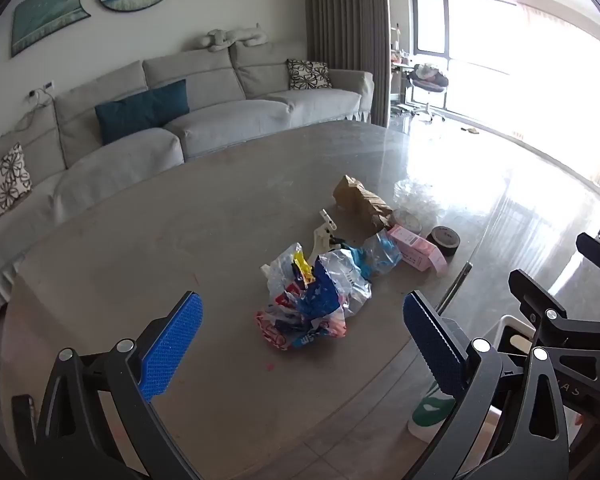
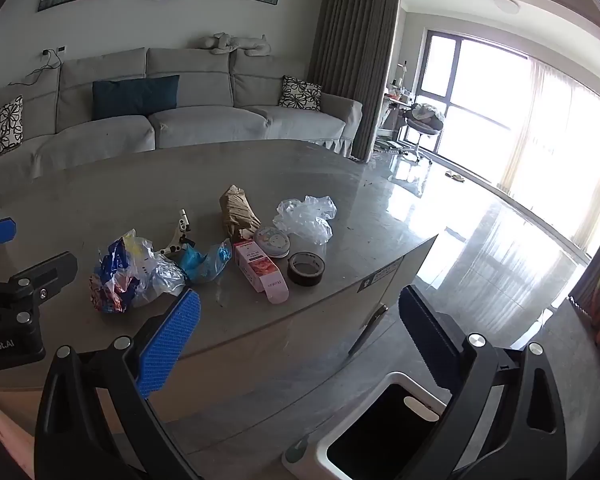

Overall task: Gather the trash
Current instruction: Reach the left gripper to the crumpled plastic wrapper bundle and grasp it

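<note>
Both tools poised wide open over the trash, nothing picked up yet.

The left tool (image 1: 302, 318) and right tool (image 2: 300, 312) hang above the near edge of the table (image 1: 140, 240), angled down, jaws spread as wide as they go and empty, probably so either can drop onto a piece. The trash lies in a loose row across the table: a crumpled wrapper bag (image 2: 130, 276) at the left, a blue bag (image 2: 206, 262), a pink box (image 2: 260, 272), a tape roll (image 2: 306, 268), a brown paper bag (image 2: 238, 212) and clear plastic (image 2: 306, 218) farther back. An open white bin (image 2: 384, 428) stands on the floor just off the table's near right side, handy for drops.
</note>
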Action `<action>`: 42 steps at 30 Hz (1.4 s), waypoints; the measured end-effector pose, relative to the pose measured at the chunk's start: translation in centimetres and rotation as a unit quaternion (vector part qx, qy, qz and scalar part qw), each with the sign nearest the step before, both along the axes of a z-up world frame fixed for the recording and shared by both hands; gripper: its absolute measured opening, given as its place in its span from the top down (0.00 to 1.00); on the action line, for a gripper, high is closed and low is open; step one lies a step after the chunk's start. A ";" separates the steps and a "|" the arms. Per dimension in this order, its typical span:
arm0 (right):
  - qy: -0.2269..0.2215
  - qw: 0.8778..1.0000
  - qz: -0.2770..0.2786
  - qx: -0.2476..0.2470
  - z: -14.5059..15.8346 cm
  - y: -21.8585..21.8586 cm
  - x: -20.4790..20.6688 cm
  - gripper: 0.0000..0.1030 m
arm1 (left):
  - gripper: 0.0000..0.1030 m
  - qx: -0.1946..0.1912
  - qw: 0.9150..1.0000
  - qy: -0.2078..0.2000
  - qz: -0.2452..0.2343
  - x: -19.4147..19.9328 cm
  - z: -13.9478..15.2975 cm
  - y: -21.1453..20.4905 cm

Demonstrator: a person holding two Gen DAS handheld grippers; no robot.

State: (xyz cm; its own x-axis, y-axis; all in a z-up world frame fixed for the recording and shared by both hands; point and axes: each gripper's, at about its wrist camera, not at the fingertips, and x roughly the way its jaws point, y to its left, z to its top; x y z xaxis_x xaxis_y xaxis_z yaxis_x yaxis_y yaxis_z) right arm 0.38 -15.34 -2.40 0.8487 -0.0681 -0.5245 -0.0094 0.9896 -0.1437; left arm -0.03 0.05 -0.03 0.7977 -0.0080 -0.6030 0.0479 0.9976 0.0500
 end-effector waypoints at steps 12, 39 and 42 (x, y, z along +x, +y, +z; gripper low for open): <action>0.009 1.000 0.024 0.003 -1.2 1.2 2.8 0.04 | 0.03 0.006 1.000 0.015 0.024 2.5 -2.7 0.7; 0.031 0.999 0.015 -0.008 -3.9 0.3 7.1 0.04 | 0.03 0.012 0.998 0.048 0.034 7.9 -7.0 -0.4; 0.036 0.999 0.016 -0.009 -4.5 0.4 7.6 0.04 | 0.03 0.013 0.998 0.052 0.037 8.5 -7.7 -0.4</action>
State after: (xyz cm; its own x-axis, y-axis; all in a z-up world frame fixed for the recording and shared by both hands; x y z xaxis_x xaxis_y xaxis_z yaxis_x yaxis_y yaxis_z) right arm 7.94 -14.94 -6.85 0.8109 -0.0515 -0.5829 -0.0523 0.9857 -0.1599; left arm 8.43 -0.32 -7.72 0.7282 0.0651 -0.6822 -0.0193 0.9970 0.0745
